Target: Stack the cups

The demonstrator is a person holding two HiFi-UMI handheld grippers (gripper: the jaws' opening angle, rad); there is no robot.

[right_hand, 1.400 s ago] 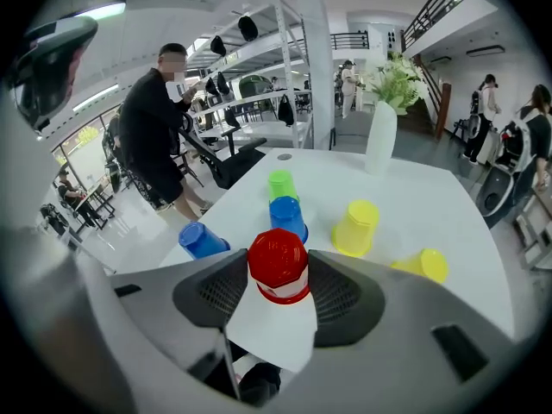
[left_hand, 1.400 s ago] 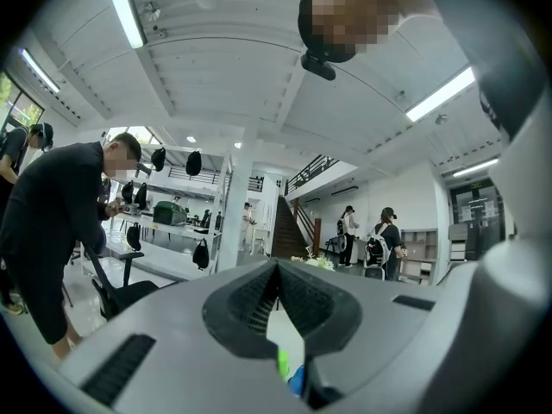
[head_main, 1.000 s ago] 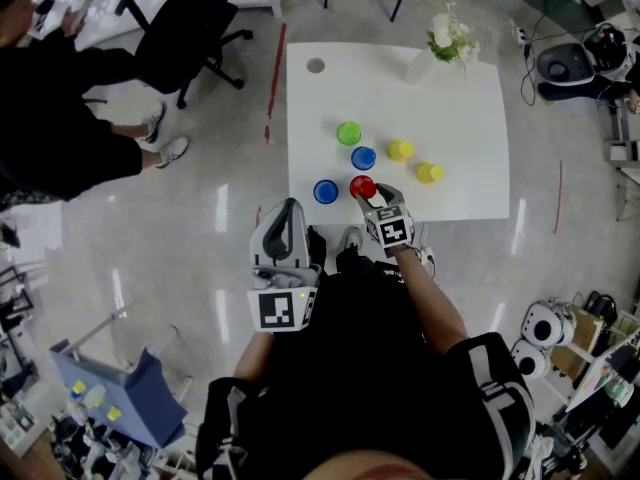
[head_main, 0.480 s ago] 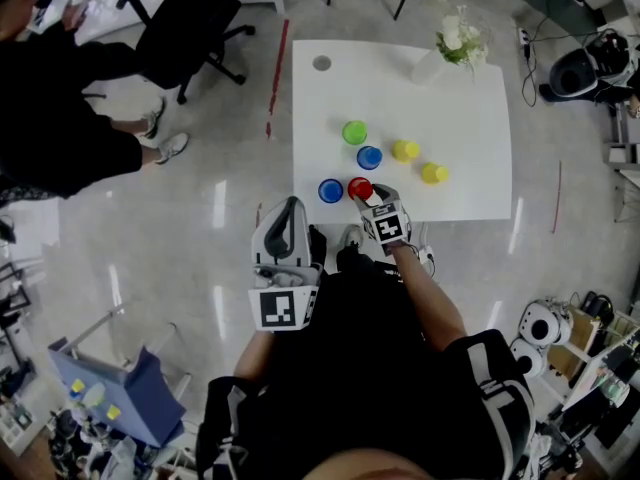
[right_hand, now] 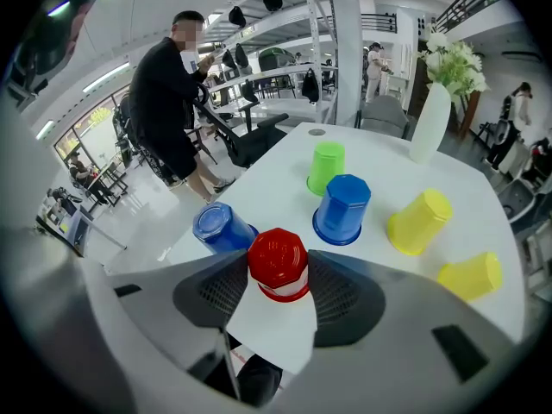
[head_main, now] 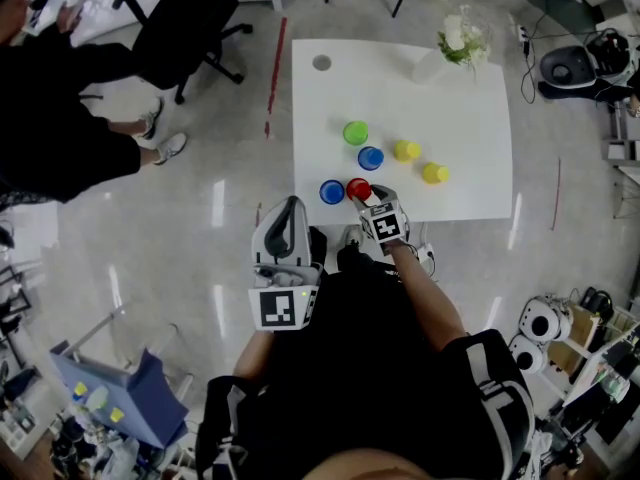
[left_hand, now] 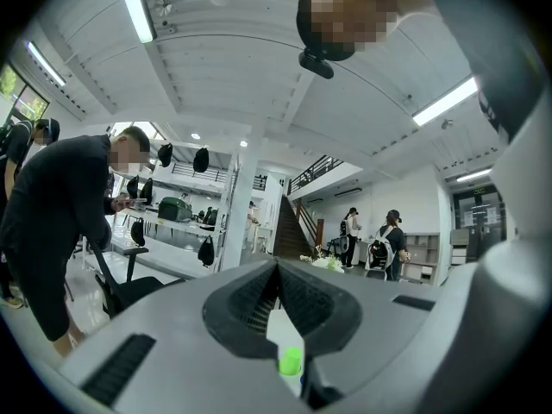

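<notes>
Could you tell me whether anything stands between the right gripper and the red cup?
Nothing visible does: the red cup stands between the open jaws of the right gripper. The nearest blue cup sits beside it, outside the jaws.

The white tabletop (head_main: 470, 108) bears a red cup (head_main: 358, 189), two blue cups (head_main: 332, 192) (head_main: 370, 158), a green cup (head_main: 355, 133) and two yellow cups (head_main: 405, 150) (head_main: 432, 173), and black-and-white square markers pattern the grey hand-held grippers (head_main: 290, 206) (head_main: 366, 199).

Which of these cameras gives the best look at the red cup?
The right gripper view: the red cup sits large in the middle, upside down, between the right gripper's open jaws. The head view shows it only as a small red spot near the table's edge. The left gripper view misses it.
</notes>
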